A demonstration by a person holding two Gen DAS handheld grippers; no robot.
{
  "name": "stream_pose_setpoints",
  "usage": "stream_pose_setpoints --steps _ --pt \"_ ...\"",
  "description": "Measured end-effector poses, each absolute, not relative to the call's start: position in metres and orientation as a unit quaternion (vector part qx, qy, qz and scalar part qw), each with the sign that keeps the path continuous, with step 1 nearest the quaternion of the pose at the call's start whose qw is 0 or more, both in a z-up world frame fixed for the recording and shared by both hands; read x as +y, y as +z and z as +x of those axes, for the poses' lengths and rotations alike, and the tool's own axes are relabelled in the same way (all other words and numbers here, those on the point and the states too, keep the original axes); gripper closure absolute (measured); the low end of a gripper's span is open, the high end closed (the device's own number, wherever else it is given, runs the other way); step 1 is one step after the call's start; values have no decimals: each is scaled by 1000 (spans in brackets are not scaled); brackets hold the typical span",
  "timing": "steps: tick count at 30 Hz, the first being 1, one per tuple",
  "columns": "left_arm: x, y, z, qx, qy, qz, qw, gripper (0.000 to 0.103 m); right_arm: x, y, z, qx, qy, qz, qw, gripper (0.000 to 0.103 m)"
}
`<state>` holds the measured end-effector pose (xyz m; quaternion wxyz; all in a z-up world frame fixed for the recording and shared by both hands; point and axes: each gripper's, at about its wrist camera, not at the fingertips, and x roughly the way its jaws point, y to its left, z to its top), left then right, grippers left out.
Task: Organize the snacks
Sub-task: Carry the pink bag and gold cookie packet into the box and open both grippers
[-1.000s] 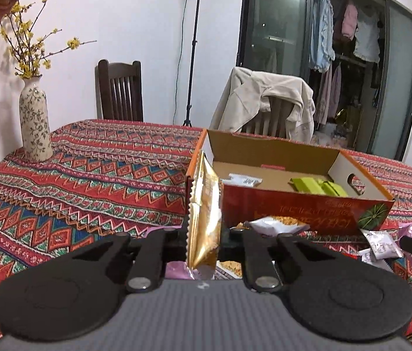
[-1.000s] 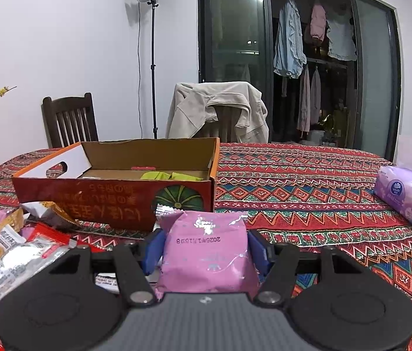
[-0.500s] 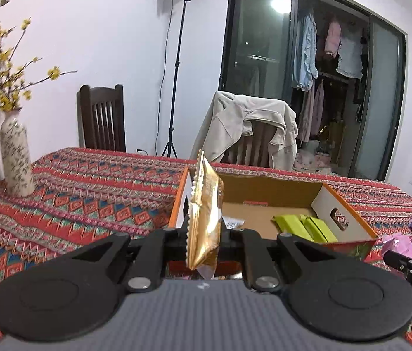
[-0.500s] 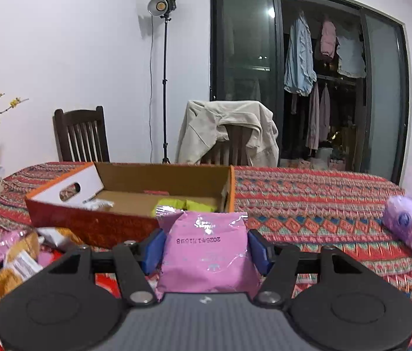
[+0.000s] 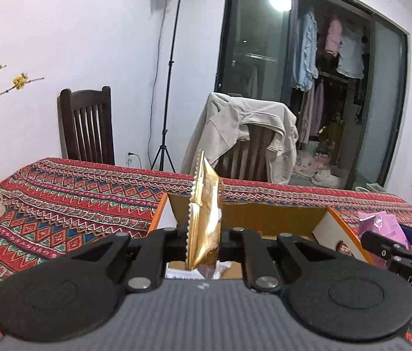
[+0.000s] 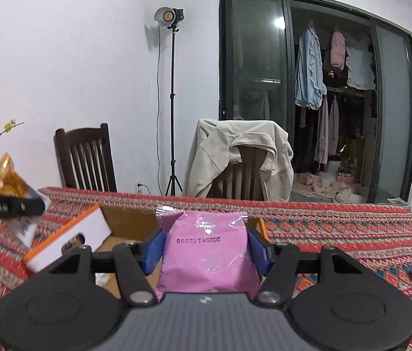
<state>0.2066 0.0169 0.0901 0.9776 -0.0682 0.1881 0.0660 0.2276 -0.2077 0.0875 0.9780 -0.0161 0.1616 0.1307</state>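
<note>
We see our right gripper [image 6: 205, 244] clamping a pink snack packet [image 6: 206, 251] between blue pads [image 6: 257, 248]; behind it an open cardboard box [image 6: 89, 231] on the patterned tablecloth [image 6: 337, 231]; at left, the left gripper [image 6: 7, 206] carrying a gold packet [image 6: 4, 178].

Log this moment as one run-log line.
left gripper: shut on gold packet | right gripper: shut on pink packet | both over cardboard box

My gold snack packet [image 5: 204, 219] stands edge-on, upright. My pink packet [image 6: 206, 251] faces me (date upside down). Both hang above the open cardboard box [image 5: 334, 225].
</note>
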Motion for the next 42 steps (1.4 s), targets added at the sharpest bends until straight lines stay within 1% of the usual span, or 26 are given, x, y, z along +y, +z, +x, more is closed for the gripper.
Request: stream_pose_setpoints --steps 4,8,14,15,17,18,19,20,21,33,42 --pt "23 78 229 192 84 -71 975 89 -201 85 257 166 122 0 979 42" --pt "29 60 245 200 92 -72 973 89 -198 66 278 170 121 5 978 42" --pt "33 43 259 225 80 -67 969 88 -199 44 296 201 132 8 971 42" --pt "33 41 259 228 79 -67 968 87 -198 42 297 205 134 9 969 42" --pt "34 37 258 230 73 -69 968 72 -199 39 299 212 134 11 968 40" --pt "35 37 256 226 71 -72 969 47 -200 37 298 214 134 11 968 30" --pt "35 37 254 221 76 -76 969 15 -200 36 296 215 132 11 968 13" --pt "35 38 251 211 84 -77 971 3 -201 35 295 214 133 13 968 5" --pt "35 38 246 194 95 -78 973 0 -203 35 294 212 134 16 968 0" --pt "37 42 242 194 100 -89 972 0 -204 36 289 209 129 14 969 0" --pt "30 73 220 174 93 -88 976 0 -206 58 272 199 135 16 971 0"
